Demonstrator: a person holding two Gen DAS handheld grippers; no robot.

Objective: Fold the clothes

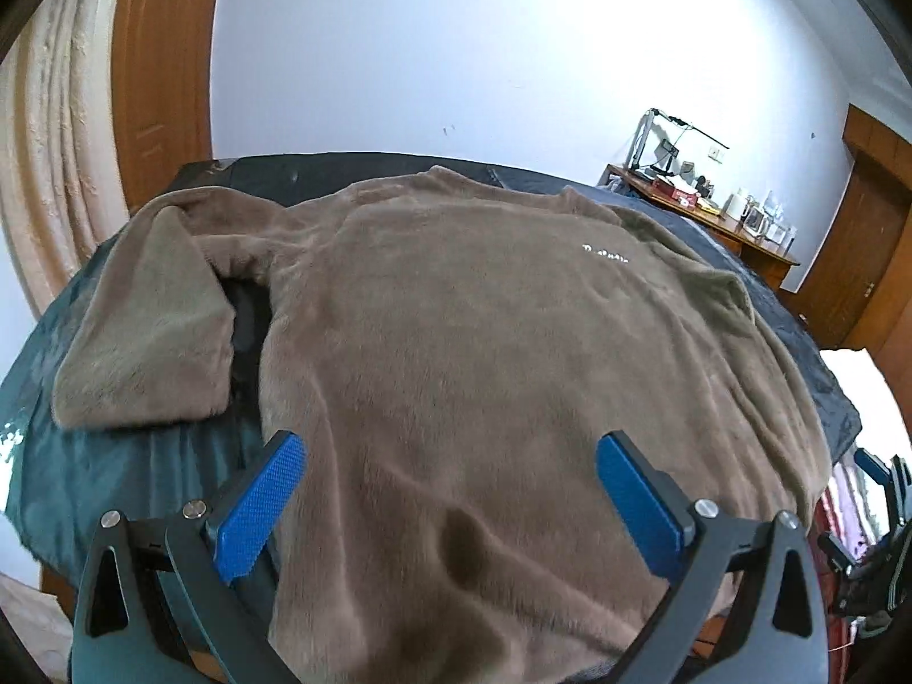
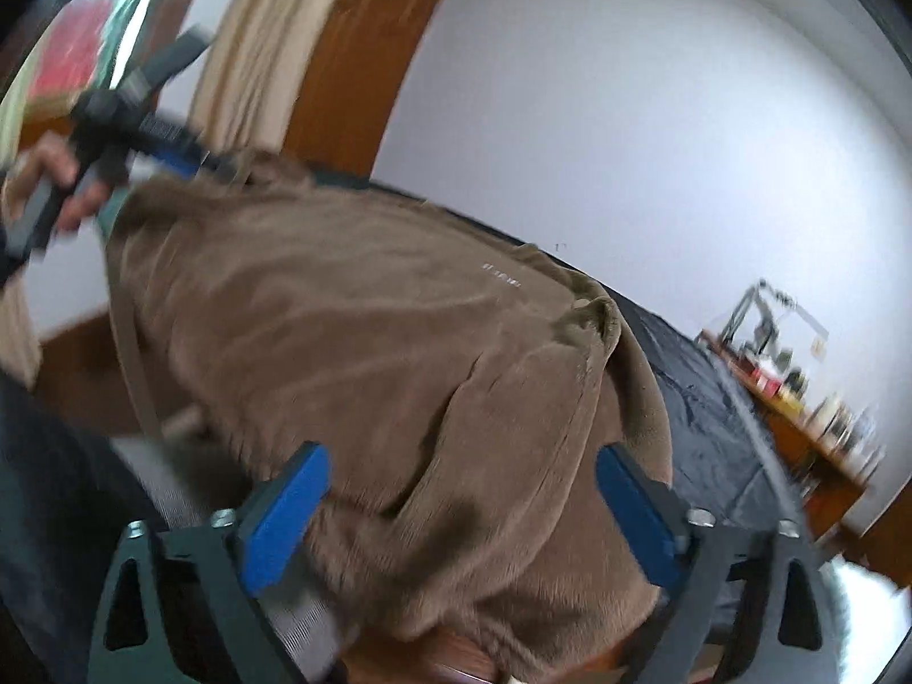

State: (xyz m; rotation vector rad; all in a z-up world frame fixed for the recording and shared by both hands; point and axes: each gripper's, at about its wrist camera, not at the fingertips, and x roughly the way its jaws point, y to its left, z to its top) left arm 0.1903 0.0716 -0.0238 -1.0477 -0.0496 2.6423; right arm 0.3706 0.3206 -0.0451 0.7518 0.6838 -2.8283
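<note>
A brown fleece sweater (image 1: 467,330) lies spread front-up on a dark cloth-covered table (image 1: 114,456), with small white lettering on its chest. One sleeve (image 1: 148,330) is folded down along the left side. My left gripper (image 1: 450,450) hovers open over the hem, its blue pads wide apart with nothing between them. In the right wrist view the sweater (image 2: 370,353) looks blurred by motion, and its hem hangs over the table's near edge. My right gripper (image 2: 461,479) is open above the sweater's lower right part. A hand holds the left gripper (image 2: 188,157) at the sweater's far left corner.
A wooden desk (image 1: 735,233) with jars, boxes and a lamp stands against the white wall at the right. A cream curtain (image 1: 51,131) and a wooden door frame (image 1: 159,57) are at the left. The dark table cloth (image 2: 701,416) shows to the right of the sweater.
</note>
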